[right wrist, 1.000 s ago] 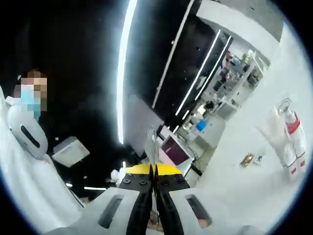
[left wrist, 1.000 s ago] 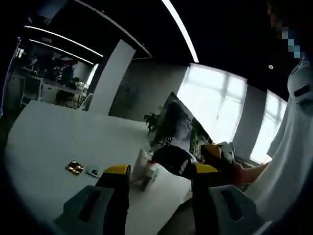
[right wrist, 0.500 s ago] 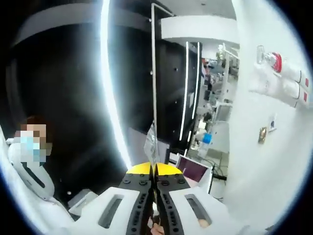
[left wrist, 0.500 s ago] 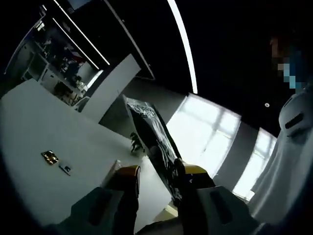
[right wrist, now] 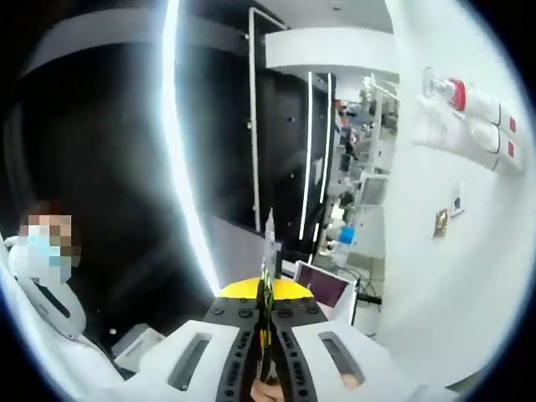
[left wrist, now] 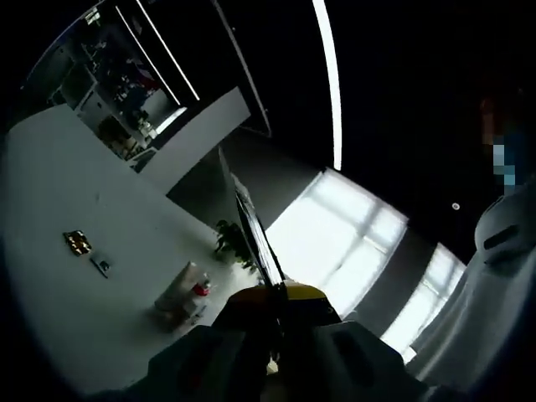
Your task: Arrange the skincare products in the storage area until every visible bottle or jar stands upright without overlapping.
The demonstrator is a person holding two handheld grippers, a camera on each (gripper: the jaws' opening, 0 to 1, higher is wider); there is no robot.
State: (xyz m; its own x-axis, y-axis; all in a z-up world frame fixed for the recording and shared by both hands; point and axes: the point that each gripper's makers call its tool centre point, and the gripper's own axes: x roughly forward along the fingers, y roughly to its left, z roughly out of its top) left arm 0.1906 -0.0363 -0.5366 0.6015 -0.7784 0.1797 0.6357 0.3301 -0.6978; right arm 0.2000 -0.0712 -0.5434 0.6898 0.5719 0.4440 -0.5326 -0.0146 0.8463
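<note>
While both grippers are raised well above the white table (left wrist: 59, 276), each is clamped on the same thin dark foil pouch, which is seen edge-on. The left gripper (left wrist: 278, 300) has its yellow-tipped jaws pressed together on the pouch (left wrist: 254, 230), whose long axis rises up and away from the tips. The right gripper (right wrist: 266, 295) is likewise closed on a thin edge of the pouch (right wrist: 268, 243), which stands straight up between its jaws. Outward from the left tips, the skincare bottles (left wrist: 182, 295) lie in a clear wrapping with a red cap showing, on their sides, to the near left of that gripper and well apart from it. In the right gripper view the bottles (right wrist: 469, 117) sit far to the right, long axes flat along the table. A small gold packet (left wrist: 77, 242) lies beyond them. Judgement: neither gripper is free for the bottles; the left appears nearer.
</note>
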